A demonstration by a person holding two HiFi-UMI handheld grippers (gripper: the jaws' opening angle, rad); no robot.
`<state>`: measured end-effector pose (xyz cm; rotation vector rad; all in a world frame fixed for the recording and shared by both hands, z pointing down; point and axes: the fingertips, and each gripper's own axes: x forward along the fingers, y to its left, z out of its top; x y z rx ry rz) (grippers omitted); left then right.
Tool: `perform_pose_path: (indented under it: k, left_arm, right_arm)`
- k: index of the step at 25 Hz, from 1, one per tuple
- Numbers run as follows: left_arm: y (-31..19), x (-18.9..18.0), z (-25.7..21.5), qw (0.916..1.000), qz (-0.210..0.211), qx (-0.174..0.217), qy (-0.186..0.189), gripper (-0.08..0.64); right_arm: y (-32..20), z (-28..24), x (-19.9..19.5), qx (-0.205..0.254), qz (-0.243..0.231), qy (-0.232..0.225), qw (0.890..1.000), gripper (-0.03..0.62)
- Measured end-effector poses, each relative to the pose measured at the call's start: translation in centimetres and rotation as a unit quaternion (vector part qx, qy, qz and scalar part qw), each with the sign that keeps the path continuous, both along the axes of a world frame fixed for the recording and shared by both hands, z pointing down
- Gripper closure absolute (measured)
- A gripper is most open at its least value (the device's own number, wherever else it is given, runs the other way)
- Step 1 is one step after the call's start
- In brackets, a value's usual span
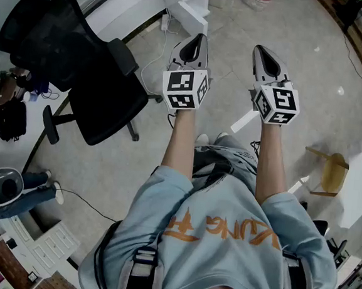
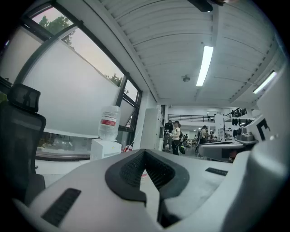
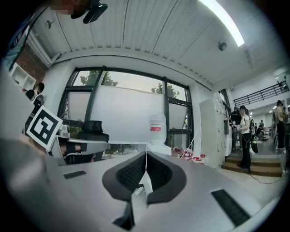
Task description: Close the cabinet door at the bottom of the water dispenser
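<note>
The white water dispenser [image 2: 105, 148] with a clear bottle [image 2: 109, 122] on top stands far ahead by the window, left of my left gripper [image 2: 145, 152]. In the right gripper view, the dispenser [image 3: 159, 148] and its bottle [image 3: 157, 129] lie straight ahead beyond my right gripper [image 3: 146, 153]. Its lower cabinet door is hidden behind the jaws in both views. Seen from the head view, the left gripper [image 1: 196, 39] and the right gripper [image 1: 260, 49] are held side by side over the floor. Both are shut and hold nothing. A white unit [image 1: 194, 11] stands ahead of them.
A black office chair [image 1: 80, 69] stands at the left, with a white cable [image 1: 152, 61] on the floor beside it. A wooden stool [image 1: 329, 172] is at the right. People [image 2: 175, 137] stand far off near a tall white cabinet [image 3: 211, 131].
</note>
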<state>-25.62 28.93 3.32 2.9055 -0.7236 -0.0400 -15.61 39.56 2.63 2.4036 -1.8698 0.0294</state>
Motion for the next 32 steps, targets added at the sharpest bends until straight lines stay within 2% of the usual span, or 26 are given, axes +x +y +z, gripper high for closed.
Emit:
perform_pose_path:
  k: [5,8,23,29,32]
  left_arm:
    - [-1.3,-0.6,0.3,0.9999,-0.01,-0.012,0.003,0.54]
    - [-2.7,-1.2,0.4,0.9991,-0.022,-0.031,0.018,0.54]
    - [-6.1,-2.0,-1.0,0.9953,-0.04,-0.054,0.07,0.54]
    - [-8.3,-3.0,-1.4,0.9928,-0.068,-0.061,0.078,0.54]
    - [-10.0,-3.6,-2.6,0.9908,-0.081,-0.053,0.095,0.54]
  right_arm:
    - [-0.3,-0.7,0.8,0.013,0.015,-0.027,0.999,0.563]
    - [-0.3,-0.8,1.4,0.01,0.022,-0.03,0.999,0.563]
    - [-1.3,-2.1,3.7,0.004,0.036,-0.025,0.999,0.563]
    - [-4.1,-2.7,4.6,0.008,0.017,-0.028,0.999,0.563]
    - [-6.1,-2.1,4.9,0.007,0.006,-0.036,0.999,0.563]
